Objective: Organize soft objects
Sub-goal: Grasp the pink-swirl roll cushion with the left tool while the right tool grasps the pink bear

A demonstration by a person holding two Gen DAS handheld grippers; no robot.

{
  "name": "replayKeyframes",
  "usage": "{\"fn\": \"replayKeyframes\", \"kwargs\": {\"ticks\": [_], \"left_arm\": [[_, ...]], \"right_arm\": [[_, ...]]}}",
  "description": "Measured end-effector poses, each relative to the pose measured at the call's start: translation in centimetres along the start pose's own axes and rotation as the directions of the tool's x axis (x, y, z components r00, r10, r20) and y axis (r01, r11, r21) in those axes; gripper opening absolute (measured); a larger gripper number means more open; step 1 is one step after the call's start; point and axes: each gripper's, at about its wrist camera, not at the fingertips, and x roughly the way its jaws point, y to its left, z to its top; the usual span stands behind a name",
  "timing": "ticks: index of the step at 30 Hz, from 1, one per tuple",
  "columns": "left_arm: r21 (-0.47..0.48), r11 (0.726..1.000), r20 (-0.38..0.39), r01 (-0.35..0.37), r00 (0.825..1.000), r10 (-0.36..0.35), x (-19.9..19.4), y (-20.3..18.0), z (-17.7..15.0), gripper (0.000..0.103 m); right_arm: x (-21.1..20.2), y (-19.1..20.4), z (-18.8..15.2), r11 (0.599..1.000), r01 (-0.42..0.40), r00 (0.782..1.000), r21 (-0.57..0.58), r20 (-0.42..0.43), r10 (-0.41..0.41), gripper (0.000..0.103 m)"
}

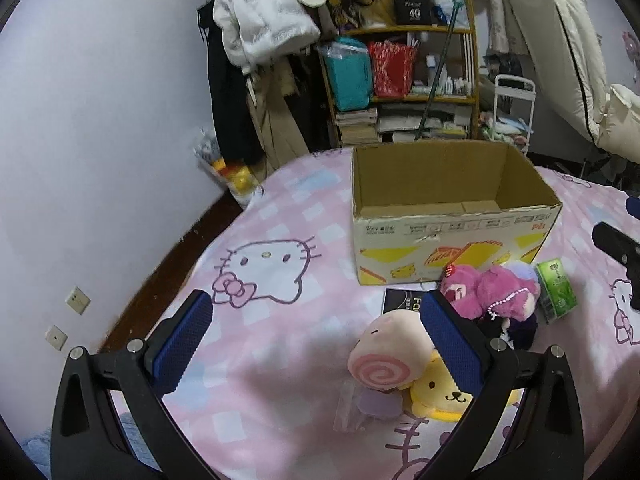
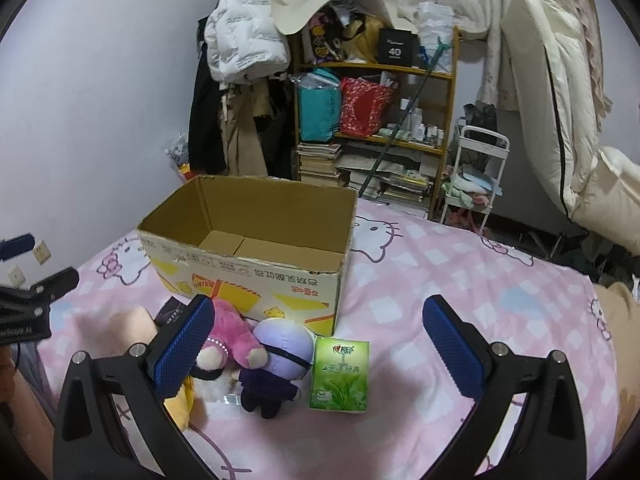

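While the cardboard box [image 2: 248,240] sits empty on the bed [image 2: 460,288], plush toys [image 2: 256,348] crowd its front wall; both grippers [image 1: 316,344] [image 2: 320,352] hover, fingers apart and empty, and a careless pinch could snag two toys together

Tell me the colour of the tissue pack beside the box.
Green tissue pack, clearest in the right wrist view.

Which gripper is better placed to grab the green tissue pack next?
Right. The tissue pack lies between the open right gripper fingers, just ahead. The left gripper, also open, faces the swirl plush.
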Motion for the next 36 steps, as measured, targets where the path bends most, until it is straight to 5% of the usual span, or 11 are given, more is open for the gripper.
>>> {"fn": "replayKeyframes", "kwargs": {"ticks": [9, 17, 25, 36], "left_arm": [[0.009, 0.999, -0.097, 0.050, 0.994, -0.048, 3.2, -0.7, -0.2, 0.102], [0.075, 0.991, -0.188, 0.108, 0.978, -0.092, 5.2, -2.9, -1.1, 0.102], [0.090, 0.986, -0.260, 0.141, 0.959, -0.113, 7.4, -4.0, -2.0, 0.102], [0.096, 0.979, -0.349, 0.179, 0.927, -0.135, 9.9, -4.7, -3.0, 0.102]], "right_arm": [[3.5, 0.6, -0.1, 0.997, -0.077, 0.992, 0.011, -0.099, 0.078, 0.103], [6.8, 2.6, -0.6, 0.979, -0.202, 0.959, 0.021, -0.196, 0.202, 0.103], [7.7, 4.8, -1.4, 0.975, -0.218, 0.955, -0.051, -0.218, 0.202, 0.103], [10.1, 5.0, -1.7, 0.970, -0.241, 0.938, 0.014, -0.255, 0.237, 0.101]]}}
